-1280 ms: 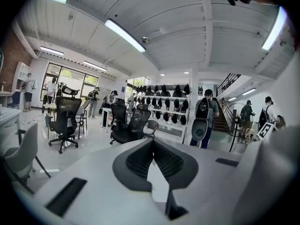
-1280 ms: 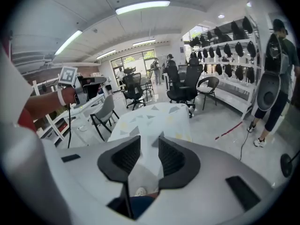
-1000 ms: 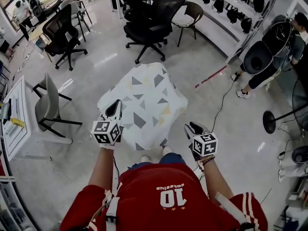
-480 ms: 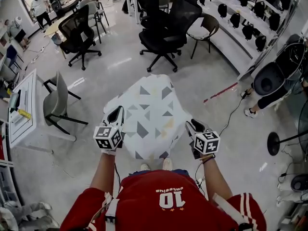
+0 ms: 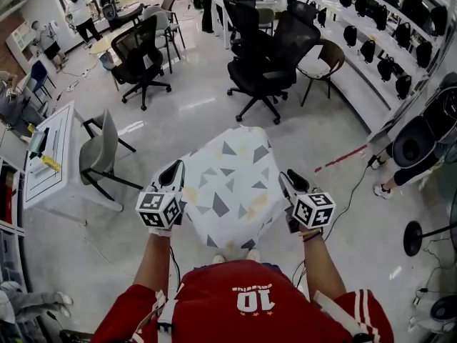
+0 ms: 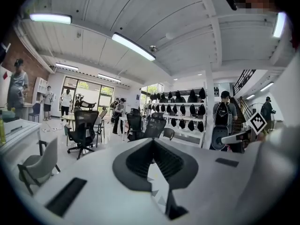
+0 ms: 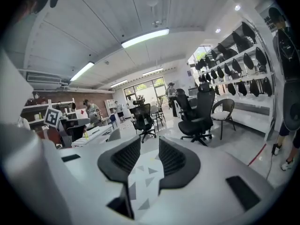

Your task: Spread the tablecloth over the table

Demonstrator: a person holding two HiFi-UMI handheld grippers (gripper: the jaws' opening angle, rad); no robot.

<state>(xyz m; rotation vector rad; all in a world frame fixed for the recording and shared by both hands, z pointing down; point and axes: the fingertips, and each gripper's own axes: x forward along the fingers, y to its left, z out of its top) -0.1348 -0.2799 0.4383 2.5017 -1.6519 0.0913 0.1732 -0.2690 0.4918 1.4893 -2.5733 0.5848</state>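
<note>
Tablecloth (image 5: 228,184) floats spread in mid-air before the person, its 2 near corners pinched tight by the left gripper (image 5: 173,170) and right gripper (image 5: 288,182), probably so it opens flat for laying.

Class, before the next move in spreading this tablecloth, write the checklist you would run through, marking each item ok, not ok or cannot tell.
1. Left gripper shut on the tablecloth: ok.
2. Right gripper shut on the tablecloth: ok.
3. Cloth opened out between the grippers, not bunched: ok.
4. Table under the cloth: cannot tell, the cloth hides it.
5. Black office chair apart from the cloth: ok.
</note>
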